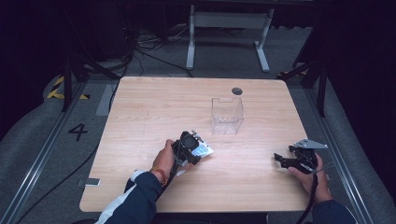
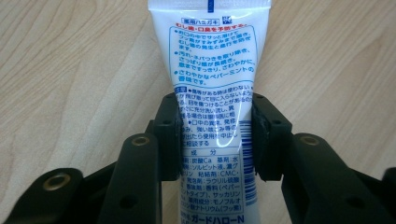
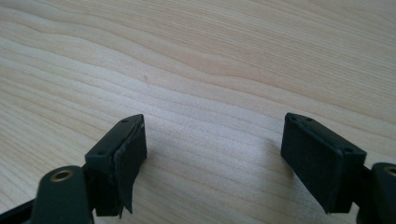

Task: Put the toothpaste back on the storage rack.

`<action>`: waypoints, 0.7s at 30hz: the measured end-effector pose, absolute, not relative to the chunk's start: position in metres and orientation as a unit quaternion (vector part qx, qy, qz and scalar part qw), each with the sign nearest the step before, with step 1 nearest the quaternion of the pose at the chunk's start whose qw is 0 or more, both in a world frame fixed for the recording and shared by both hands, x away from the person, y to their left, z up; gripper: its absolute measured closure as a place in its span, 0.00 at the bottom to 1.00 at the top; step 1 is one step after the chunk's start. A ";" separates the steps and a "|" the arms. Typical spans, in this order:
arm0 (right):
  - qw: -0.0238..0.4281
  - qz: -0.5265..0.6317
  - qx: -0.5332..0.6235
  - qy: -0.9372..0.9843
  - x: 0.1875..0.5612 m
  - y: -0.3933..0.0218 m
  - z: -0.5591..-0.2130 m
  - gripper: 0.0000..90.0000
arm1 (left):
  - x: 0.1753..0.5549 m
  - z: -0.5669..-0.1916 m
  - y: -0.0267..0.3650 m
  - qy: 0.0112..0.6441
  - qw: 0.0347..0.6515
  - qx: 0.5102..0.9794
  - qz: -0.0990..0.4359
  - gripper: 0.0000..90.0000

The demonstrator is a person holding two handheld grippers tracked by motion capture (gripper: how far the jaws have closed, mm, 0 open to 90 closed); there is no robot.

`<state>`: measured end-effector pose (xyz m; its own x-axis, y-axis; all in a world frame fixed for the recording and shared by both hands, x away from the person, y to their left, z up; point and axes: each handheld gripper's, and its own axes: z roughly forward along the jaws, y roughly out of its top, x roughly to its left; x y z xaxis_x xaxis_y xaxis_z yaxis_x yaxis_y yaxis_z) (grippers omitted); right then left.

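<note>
A white tube of toothpaste (image 2: 212,70) with blue and red Japanese print lies flat on the wooden table (image 1: 154,107). My left gripper (image 2: 215,112) is shut on it, its two black pads pressing the tube's sides near the middle. From above, the left gripper (image 1: 194,147) sits at the table's centre front with the tube (image 1: 204,151) poking out to the right. My right gripper (image 1: 279,159) rests near the right front edge, pointing left. Its jaws (image 3: 215,140) stand wide open over bare wood with nothing between them.
A clear plastic box (image 1: 227,115), open at the top, stands upright behind and to the right of the left gripper. A dark round hole (image 1: 237,91) marks the table's far edge. Beyond the table are a floor with cables and a white stand.
</note>
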<state>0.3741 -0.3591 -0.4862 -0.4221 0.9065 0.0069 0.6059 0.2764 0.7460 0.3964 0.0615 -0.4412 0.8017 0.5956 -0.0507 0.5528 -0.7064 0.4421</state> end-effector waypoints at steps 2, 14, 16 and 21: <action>0.217 0.346 0.492 0.769 0.374 -0.359 -0.486 0.25 | 0.394 -0.440 0.065 0.310 0.233 0.920 0.051 0.71; 0.217 0.346 0.492 0.769 0.374 -0.359 -0.486 0.25 | 0.385 -0.422 0.088 0.307 0.296 0.901 0.083 0.74; 0.217 0.346 0.492 0.769 0.374 -0.359 -0.486 0.25 | 0.385 -0.421 0.090 0.304 0.303 0.900 0.080 0.74; 0.217 0.347 0.492 0.769 0.374 -0.359 -0.486 0.25 | 0.382 -0.411 0.094 0.298 0.336 0.889 0.087 0.75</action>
